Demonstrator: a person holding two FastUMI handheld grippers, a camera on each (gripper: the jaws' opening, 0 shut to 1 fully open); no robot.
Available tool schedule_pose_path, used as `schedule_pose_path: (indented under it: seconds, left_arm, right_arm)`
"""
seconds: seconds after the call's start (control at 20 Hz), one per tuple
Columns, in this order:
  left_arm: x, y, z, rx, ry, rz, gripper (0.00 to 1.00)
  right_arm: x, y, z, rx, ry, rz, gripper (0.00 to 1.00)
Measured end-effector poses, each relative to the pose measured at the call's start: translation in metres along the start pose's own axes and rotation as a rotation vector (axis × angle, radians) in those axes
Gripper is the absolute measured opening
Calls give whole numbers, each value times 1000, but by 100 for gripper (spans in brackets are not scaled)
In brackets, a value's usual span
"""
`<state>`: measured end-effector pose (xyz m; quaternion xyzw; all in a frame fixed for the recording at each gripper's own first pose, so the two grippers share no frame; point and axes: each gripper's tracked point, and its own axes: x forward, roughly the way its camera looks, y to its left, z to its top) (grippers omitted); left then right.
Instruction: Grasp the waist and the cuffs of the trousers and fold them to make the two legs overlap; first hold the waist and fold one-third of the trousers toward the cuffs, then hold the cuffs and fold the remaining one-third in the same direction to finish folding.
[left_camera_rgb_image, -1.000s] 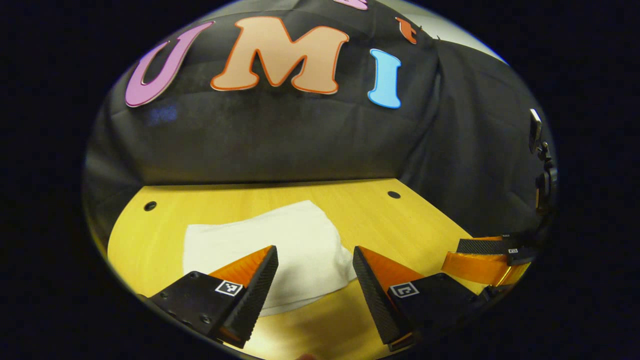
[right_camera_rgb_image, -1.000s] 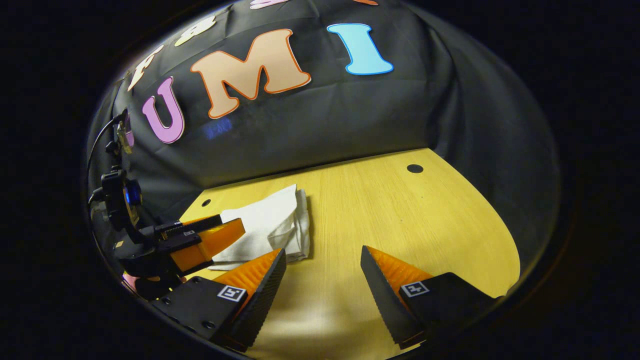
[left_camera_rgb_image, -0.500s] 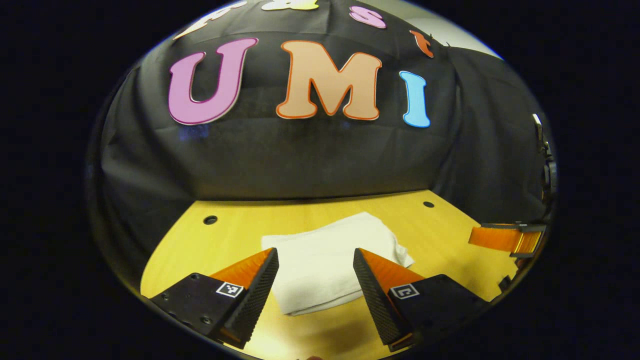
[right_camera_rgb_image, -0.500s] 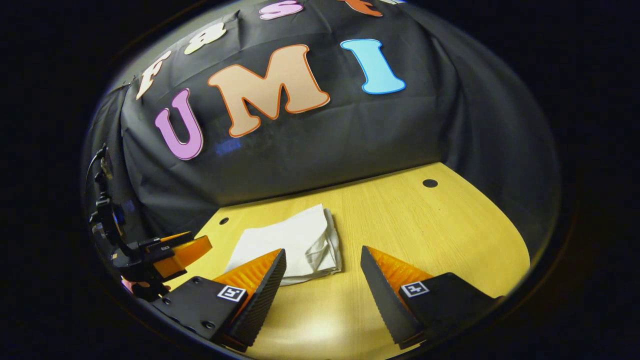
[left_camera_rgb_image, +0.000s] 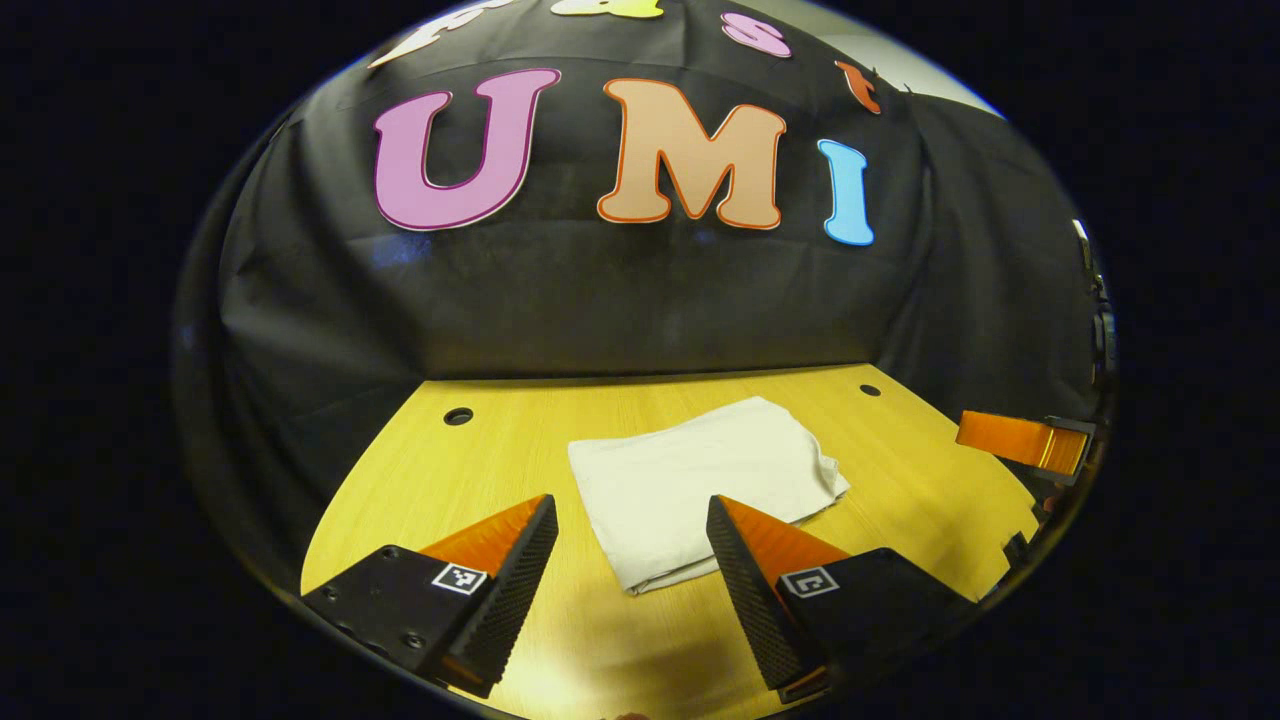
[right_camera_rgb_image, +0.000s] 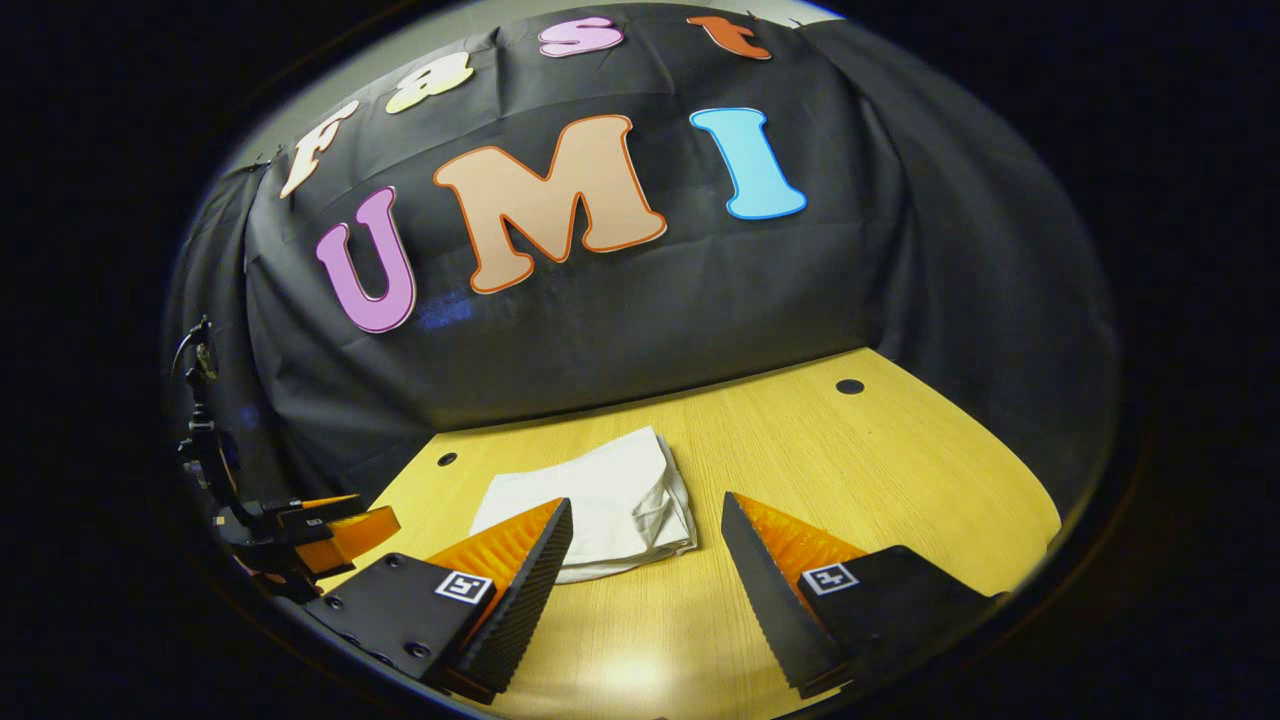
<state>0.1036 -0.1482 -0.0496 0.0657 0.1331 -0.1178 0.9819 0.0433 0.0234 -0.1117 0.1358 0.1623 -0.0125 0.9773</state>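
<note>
1. Lying flat on the yellow wooden worktop, the white cloth trousers form a compact folded rectangle, layered edges showing at one end.
2. Left hand-held gripper hovers above the worktop with its fingers spread apart, holding nothing; the folded bundle sits just beyond its tips.
3. Right hand-held gripper likewise gapes wide and empty, with the trousers near its left finger.
4. Small round holes dot the worktop near the black cloth wall.

Folded white trousers lie on the counter; the right claw hangs spread above, empty.
</note>
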Motion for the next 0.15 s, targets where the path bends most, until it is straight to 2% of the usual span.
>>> schedule_pose_path:
  seconds: [0.15]
  left_arm:
    - [1, -1, 2, 8, -5, -19, 90]
  right_arm:
    - [-5, 1, -1, -15, -2, -23, 96]
